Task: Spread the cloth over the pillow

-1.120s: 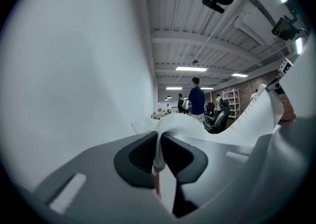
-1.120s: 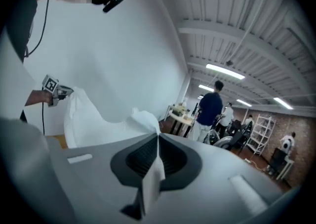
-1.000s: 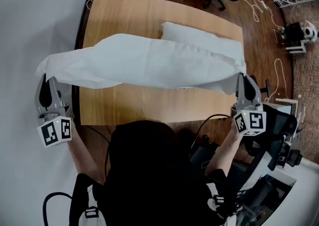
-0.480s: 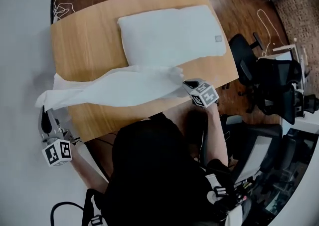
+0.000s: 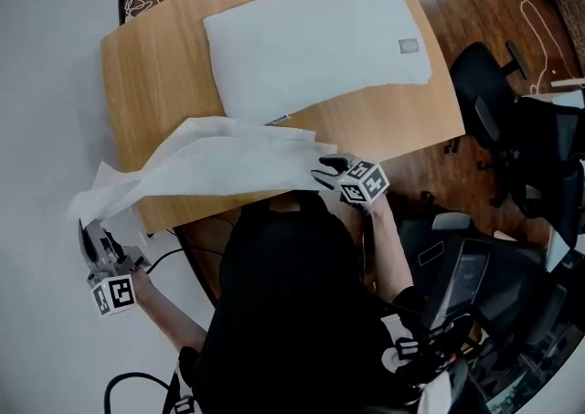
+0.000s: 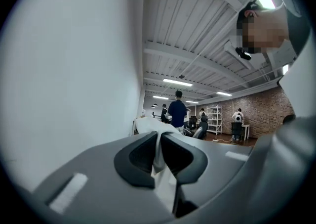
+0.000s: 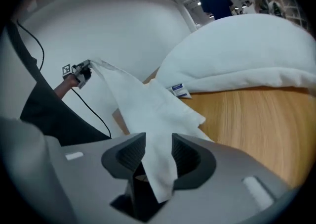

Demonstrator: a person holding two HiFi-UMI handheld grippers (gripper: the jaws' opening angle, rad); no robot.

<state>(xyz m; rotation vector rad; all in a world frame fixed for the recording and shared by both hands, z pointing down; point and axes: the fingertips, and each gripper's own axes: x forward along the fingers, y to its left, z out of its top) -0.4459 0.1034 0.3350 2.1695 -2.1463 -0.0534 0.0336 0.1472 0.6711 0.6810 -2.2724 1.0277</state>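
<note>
The left gripper (image 5: 90, 231) pinched one end of the white cloth (image 5: 219, 164) tight, out past the edge of the wooden table (image 5: 146, 74). The right gripper (image 5: 327, 168) was opening its jaws, with the other end of the cloth loose between them. The white pillow (image 5: 315, 37) lay bare on the table, near the cloth.

The table (image 5: 155, 65) is shared: seen steeply from above in the head view, closely along its top in the right gripper view.
</note>
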